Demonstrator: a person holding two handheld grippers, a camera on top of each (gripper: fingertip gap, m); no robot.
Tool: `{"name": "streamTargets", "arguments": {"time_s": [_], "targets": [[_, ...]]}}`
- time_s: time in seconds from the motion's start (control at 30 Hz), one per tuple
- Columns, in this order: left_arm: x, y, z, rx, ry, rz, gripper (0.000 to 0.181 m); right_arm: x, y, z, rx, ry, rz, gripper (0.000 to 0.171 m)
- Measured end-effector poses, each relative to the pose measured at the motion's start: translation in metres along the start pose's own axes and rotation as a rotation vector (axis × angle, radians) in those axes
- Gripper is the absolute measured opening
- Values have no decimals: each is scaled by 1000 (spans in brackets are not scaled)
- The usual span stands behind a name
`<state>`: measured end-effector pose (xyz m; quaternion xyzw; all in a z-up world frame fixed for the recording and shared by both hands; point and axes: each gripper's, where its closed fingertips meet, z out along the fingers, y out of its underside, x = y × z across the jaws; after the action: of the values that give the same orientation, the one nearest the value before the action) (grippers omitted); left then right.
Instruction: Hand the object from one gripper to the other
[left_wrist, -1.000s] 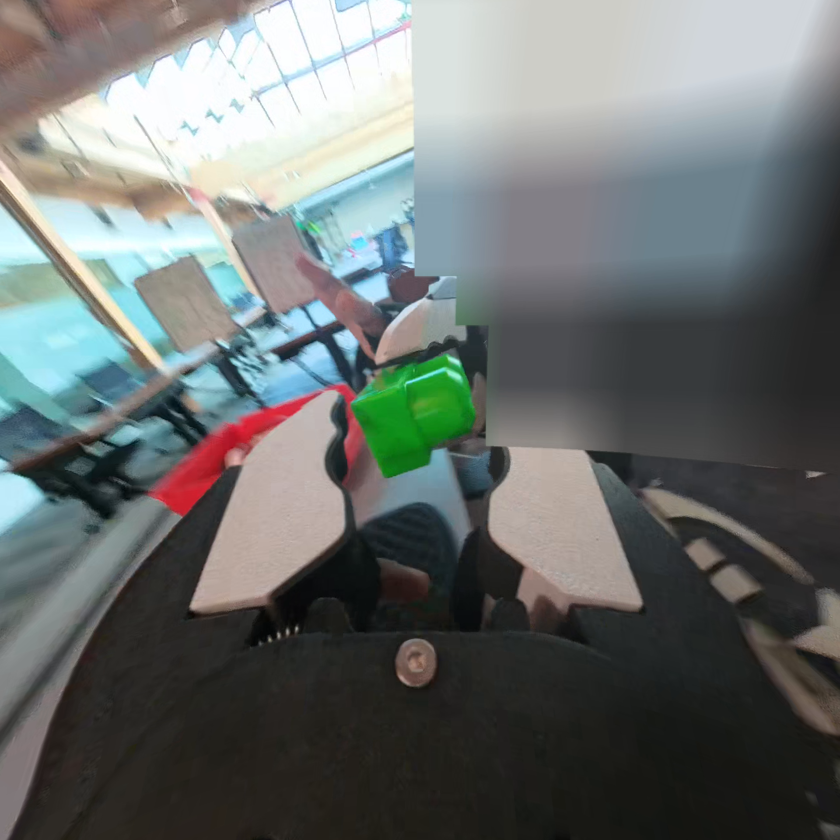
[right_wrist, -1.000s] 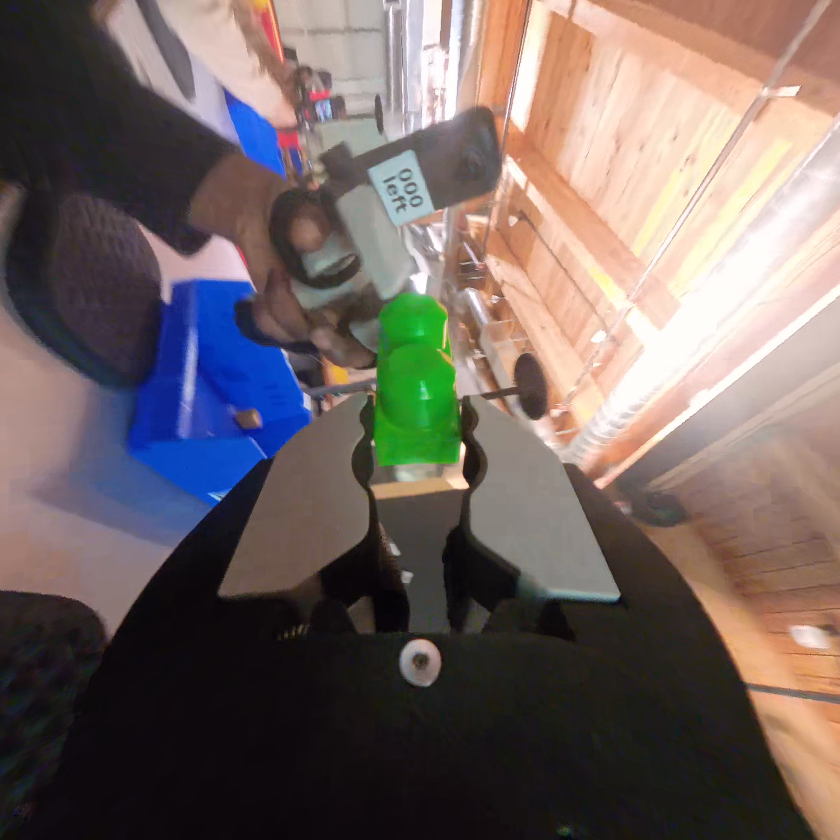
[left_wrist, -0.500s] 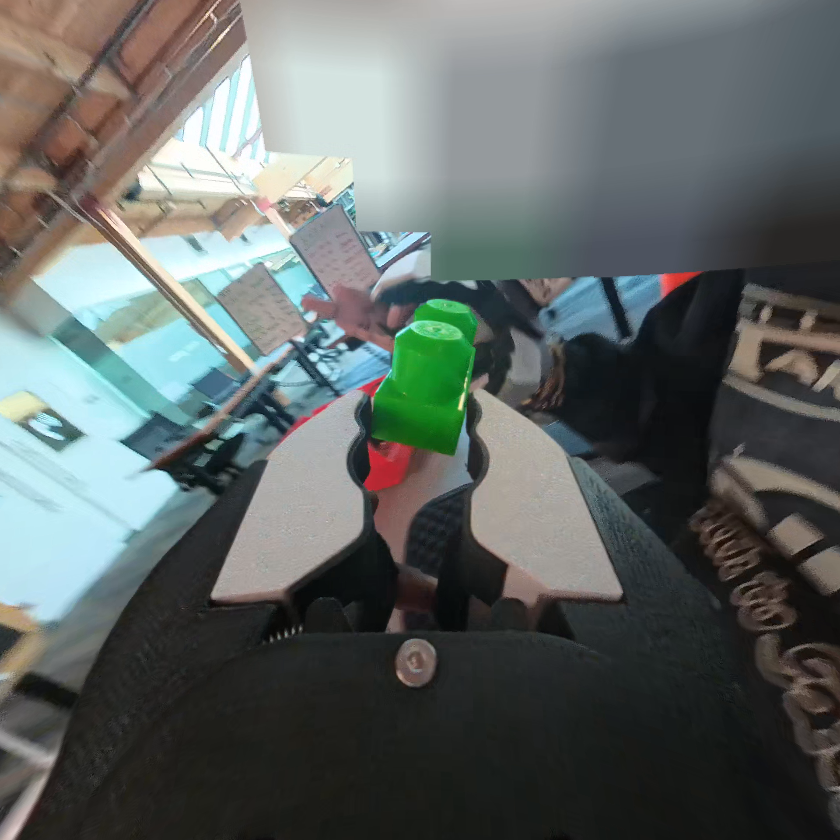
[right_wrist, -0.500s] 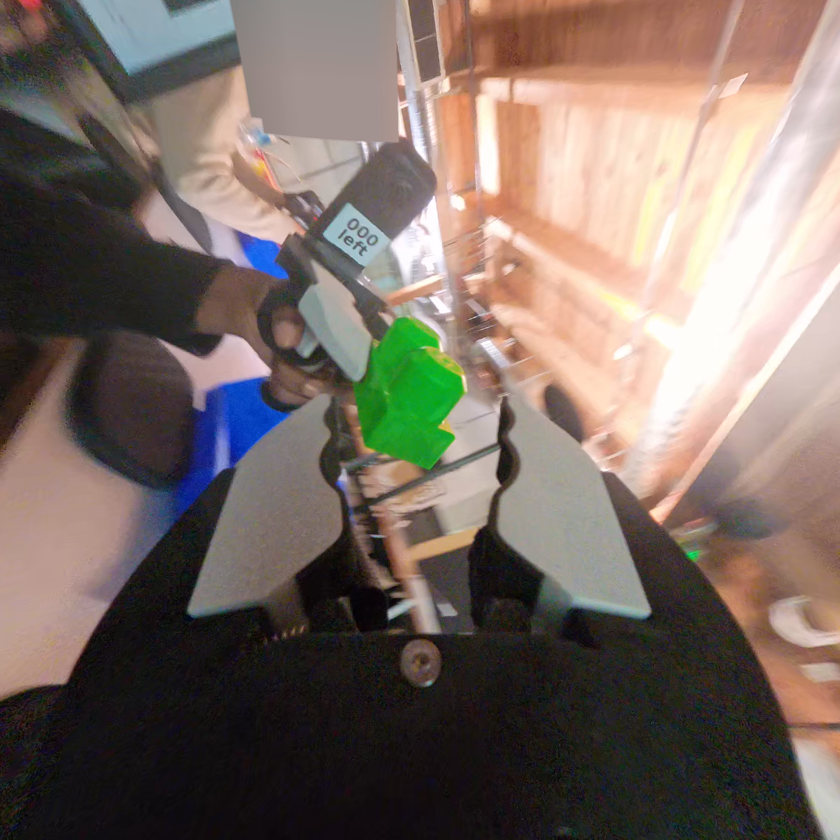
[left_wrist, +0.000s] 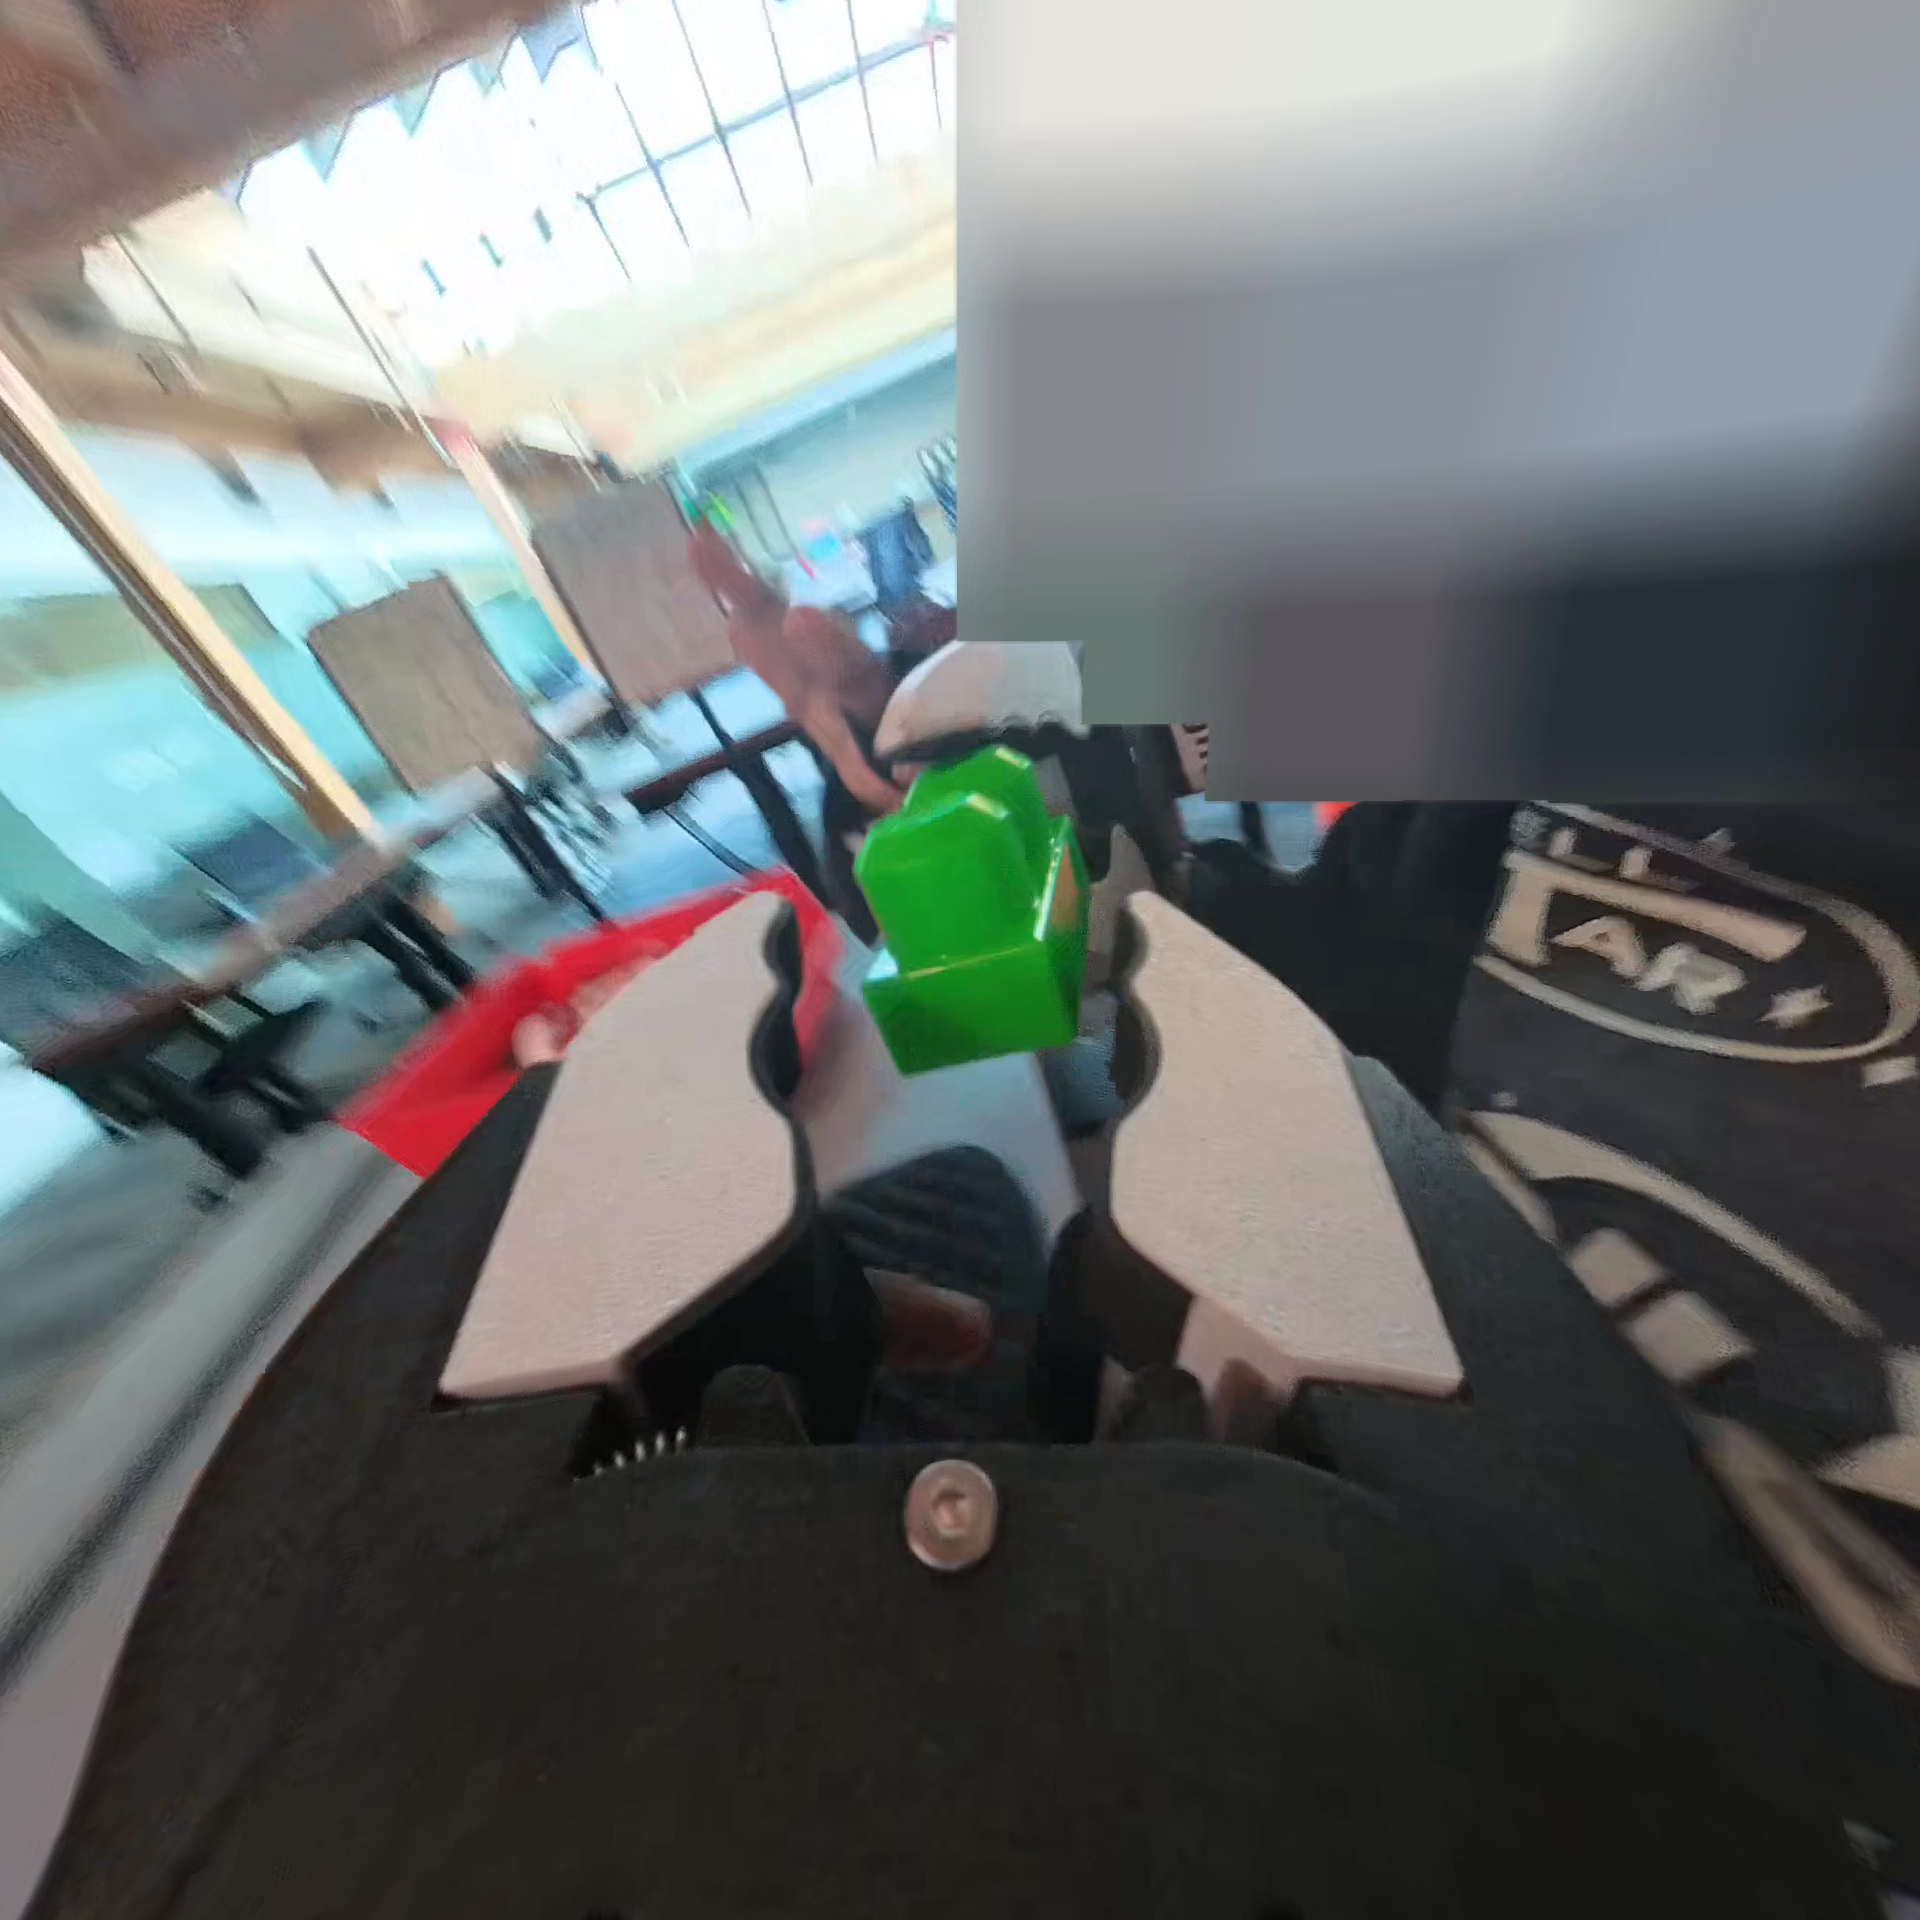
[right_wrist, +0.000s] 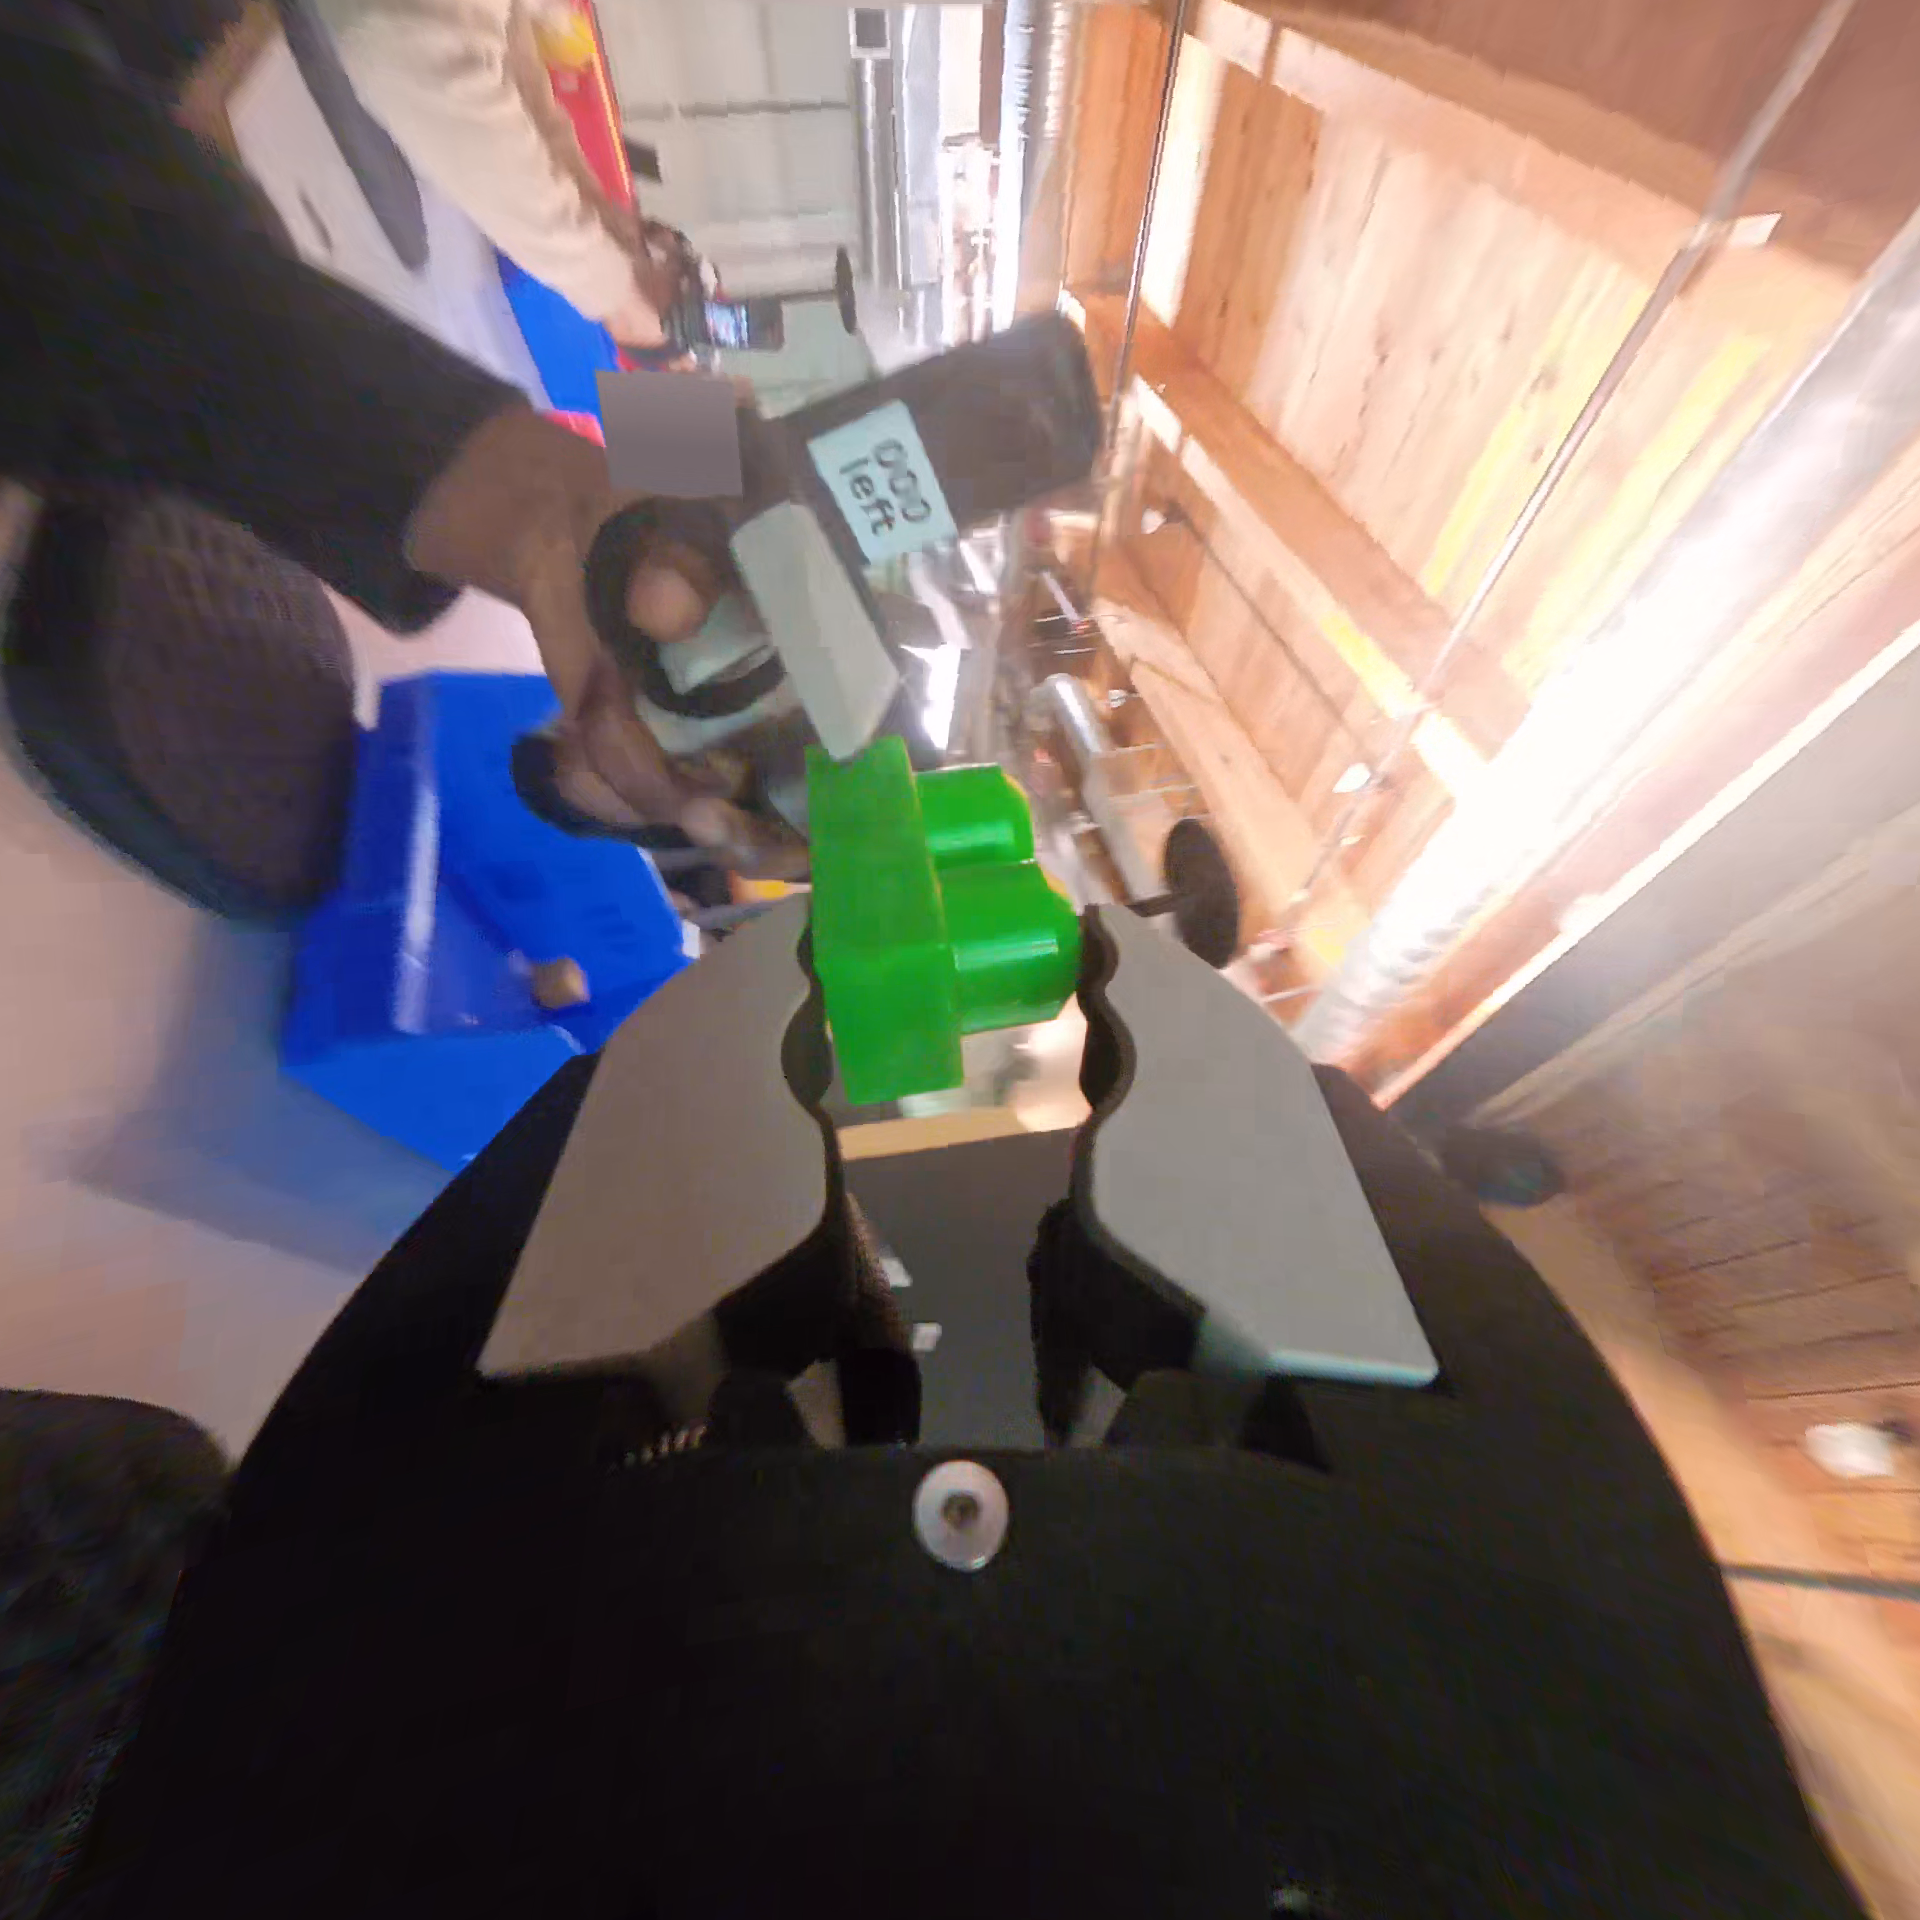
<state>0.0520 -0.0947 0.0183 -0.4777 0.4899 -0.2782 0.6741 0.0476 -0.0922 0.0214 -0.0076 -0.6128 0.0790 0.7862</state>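
Observation:
A bright green two-stud toy block (right_wrist: 914, 935) sits between the fingertips of my right gripper (right_wrist: 945, 935). Its base presses the left finger and a stud touches the right finger. In the left wrist view the block (left_wrist: 977, 925) hangs between the tips of my left gripper (left_wrist: 956, 920), with a gap on each side. That gripper is open. A pale finger of the right gripper (left_wrist: 977, 696) shows at the far end of the block. In the right wrist view the left gripper (right_wrist: 831, 634), held by a hand (right_wrist: 540, 582), has a fingertip at the block's far edge.
A red bin (left_wrist: 468, 1070) lies low on the left behind my left finger. A blue bin (right_wrist: 436, 894) sits below the hand. Tables and chairs (left_wrist: 260, 935) stand far left. A dark garment with pale print (left_wrist: 1662, 1039) fills the right.
Half a second ago my left gripper was shut on the block and the right was open. Now the right is shut on it, studs pointing sideways, and the left has opened.

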Motion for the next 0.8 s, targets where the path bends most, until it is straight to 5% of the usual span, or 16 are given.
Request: {"name": "streamTargets", "arguments": {"time_s": [0.17,0.4,0.6,0.73,0.8], "targets": [[-4,-1,0,-68,-180,486,70,-2,0,0,59,-106,373,46],[3,9,5,-138,-109,416,49,-6,-2,-2,81,-175,502,47],[-3,3,-1,-80,-40,-3,43,4,1,-6,52,20,-7,72],[-3,10,-1,-103,12,-186,44,-6,2,-1,-34,36,-309,64],[1,14,-1,-122,48,-242,43,-10,1,1,-41,32,-351,44]]}}
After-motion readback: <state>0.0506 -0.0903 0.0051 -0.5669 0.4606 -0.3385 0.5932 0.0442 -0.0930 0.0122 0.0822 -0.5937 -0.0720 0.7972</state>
